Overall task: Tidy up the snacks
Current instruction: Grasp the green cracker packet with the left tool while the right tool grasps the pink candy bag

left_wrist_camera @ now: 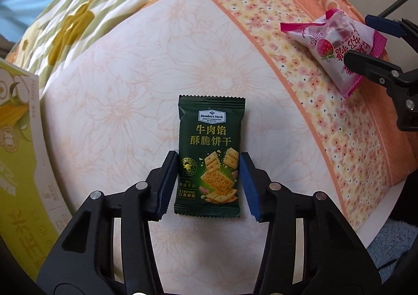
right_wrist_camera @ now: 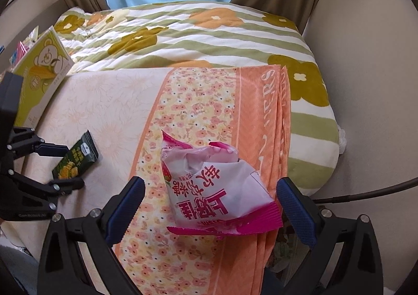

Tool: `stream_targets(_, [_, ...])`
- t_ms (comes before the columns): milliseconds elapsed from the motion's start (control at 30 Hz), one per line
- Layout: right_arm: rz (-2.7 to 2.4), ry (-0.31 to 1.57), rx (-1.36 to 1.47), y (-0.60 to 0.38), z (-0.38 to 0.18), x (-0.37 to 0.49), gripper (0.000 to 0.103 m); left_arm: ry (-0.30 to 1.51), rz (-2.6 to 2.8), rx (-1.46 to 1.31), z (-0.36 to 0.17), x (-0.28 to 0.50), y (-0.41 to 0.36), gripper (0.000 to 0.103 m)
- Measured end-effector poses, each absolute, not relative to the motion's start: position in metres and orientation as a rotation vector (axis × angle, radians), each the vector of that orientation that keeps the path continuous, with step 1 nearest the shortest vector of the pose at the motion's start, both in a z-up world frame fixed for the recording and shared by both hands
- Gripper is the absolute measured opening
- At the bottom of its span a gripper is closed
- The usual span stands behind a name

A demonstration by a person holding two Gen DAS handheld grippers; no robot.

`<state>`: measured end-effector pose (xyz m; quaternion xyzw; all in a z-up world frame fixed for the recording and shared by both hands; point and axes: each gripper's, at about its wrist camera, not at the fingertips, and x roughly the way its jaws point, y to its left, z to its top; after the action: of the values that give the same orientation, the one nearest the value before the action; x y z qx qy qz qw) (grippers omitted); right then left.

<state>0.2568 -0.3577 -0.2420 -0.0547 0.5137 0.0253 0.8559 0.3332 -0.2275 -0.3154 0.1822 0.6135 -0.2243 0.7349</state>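
Observation:
A dark green cracker packet (left_wrist_camera: pixel 209 156) lies flat on the cream cloth. My left gripper (left_wrist_camera: pixel 207 182) straddles its lower half, jaws open, pads beside its edges without squeezing. The packet also shows in the right wrist view (right_wrist_camera: pixel 75 157), with the left gripper (right_wrist_camera: pixel 65 167) around it. A pink-and-white strawberry snack packet (right_wrist_camera: pixel 214 190) lies on the orange floral band of the cloth. My right gripper (right_wrist_camera: pixel 209 208) is open wide on either side of it, not touching. In the left wrist view this packet (left_wrist_camera: pixel 334 46) sits at the right with the right gripper (left_wrist_camera: pixel 365 39) around it.
A yellow-green box with a bear print (right_wrist_camera: pixel 39 78) stands at the left edge of the cloth, also in the left wrist view (left_wrist_camera: pixel 18 151). A striped floral quilt (right_wrist_camera: pixel 198 36) lies behind. The cloth's folded right edge (right_wrist_camera: pixel 284 138) drops off.

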Motion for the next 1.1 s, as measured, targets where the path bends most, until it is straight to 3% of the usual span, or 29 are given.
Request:
stream_targets(400, [0.096,1.077,-0.32,-0.339,-0.26,0.262,0.1,1.364,-0.484,0.352,-0.315,0.338,-0.22,0.041])
stream_targets(633, [0.084,1.073,-0.408,-0.336,-0.265,0.263,0.083,1.364,-0.465,0.35,-0.316,0.332,-0.218,0.041])
stream_targets(800, [0.081,1.014,-0.485,-0.327,-0.26,0.255,0.08,1.36,-0.456,0.351,-0.317,0.329,-0.218,0.041])
stream_targets(1100, [0.118,1.125,-0.472,-0.331,-0.282,0.269,0.075,1.361,-0.452,0.304,-0.315,0.329,-0.213,0.041])
